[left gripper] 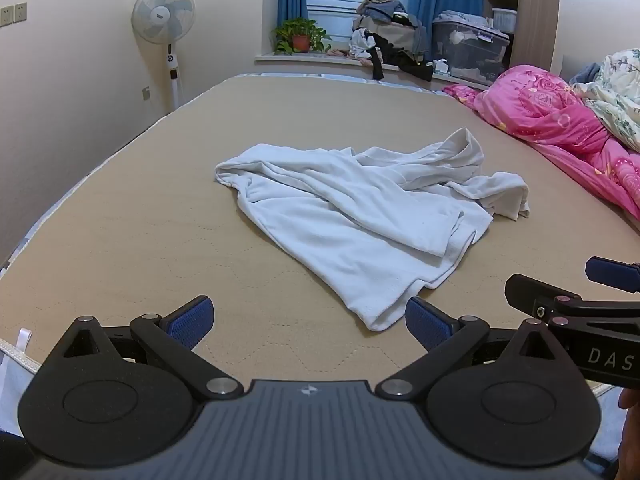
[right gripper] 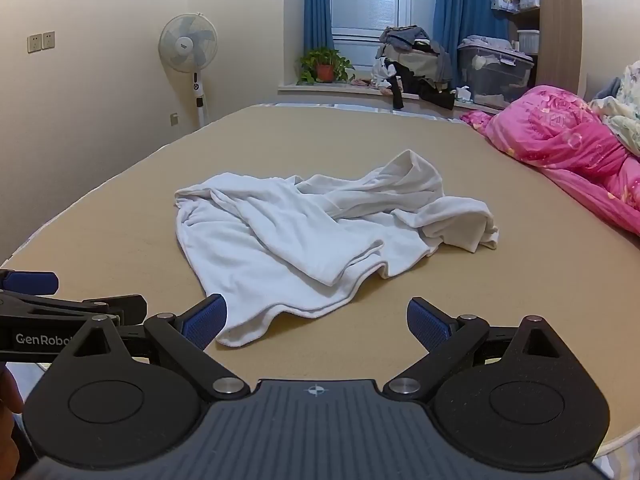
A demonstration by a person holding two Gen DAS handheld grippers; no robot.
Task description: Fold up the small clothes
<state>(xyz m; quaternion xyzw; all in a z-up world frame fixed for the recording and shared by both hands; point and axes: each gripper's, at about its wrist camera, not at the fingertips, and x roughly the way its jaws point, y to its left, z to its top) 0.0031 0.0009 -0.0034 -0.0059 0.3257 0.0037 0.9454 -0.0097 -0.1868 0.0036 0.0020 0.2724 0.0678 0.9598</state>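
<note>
A crumpled white garment lies on the tan mattress, its folds bunched toward the far right. In the left wrist view my left gripper stands open near the front edge, short of the garment's nearest corner, nothing between its blue pads. The right gripper's black body shows at the right edge of that view. In the right wrist view the same garment lies just ahead, and my right gripper is open, its left pad close to the nearest hem. The left gripper's body shows at the left.
A pink quilt and a floral one pile along the mattress's right side. A standing fan is by the left wall. Beyond the bed, the window sill holds a potted plant, a clothes heap and a plastic bin.
</note>
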